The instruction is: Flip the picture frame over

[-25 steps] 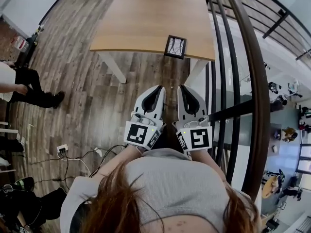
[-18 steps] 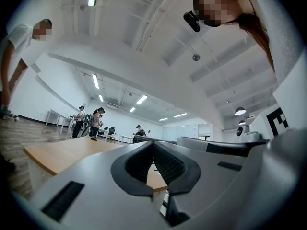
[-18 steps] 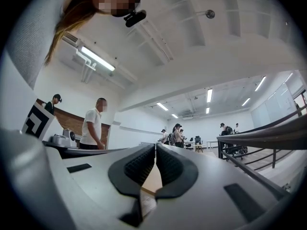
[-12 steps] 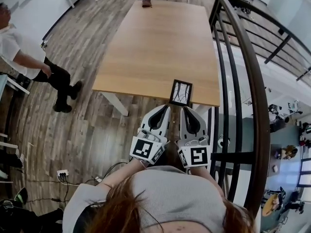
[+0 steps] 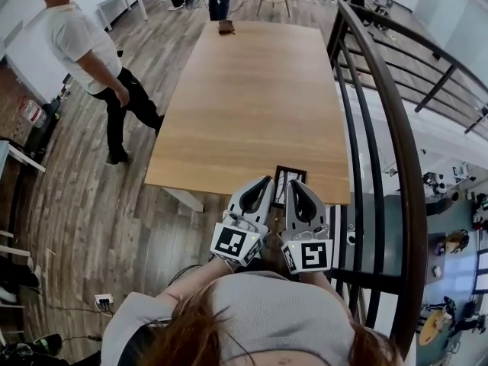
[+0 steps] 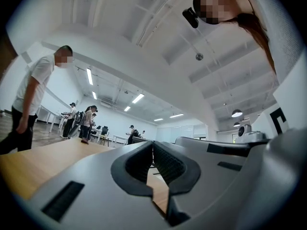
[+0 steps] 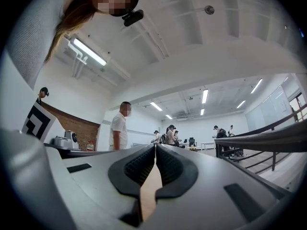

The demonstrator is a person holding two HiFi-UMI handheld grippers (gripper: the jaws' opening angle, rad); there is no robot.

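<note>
A small black picture frame (image 5: 287, 180) lies flat near the front right edge of the long wooden table (image 5: 252, 90); its near half is hidden behind my grippers. My left gripper (image 5: 264, 181) and right gripper (image 5: 293, 184) are held side by side at the table's front edge, tips over the frame's near end. Both point forward and slightly up. In the left gripper view the jaws (image 6: 153, 145) are pressed together with nothing between them. The right gripper view shows the same (image 7: 155, 147): jaws shut, empty.
A dark metal railing (image 5: 381, 113) runs along the table's right side, close to my right gripper. A person in a white shirt (image 5: 84, 44) stands on the wooden floor at the left. A small dark object (image 5: 226, 27) sits at the table's far end.
I have walked toward the table: both grippers moved forward from over the floor to the table's front edge, now overlapping the frame. The person at left came into fuller view.
</note>
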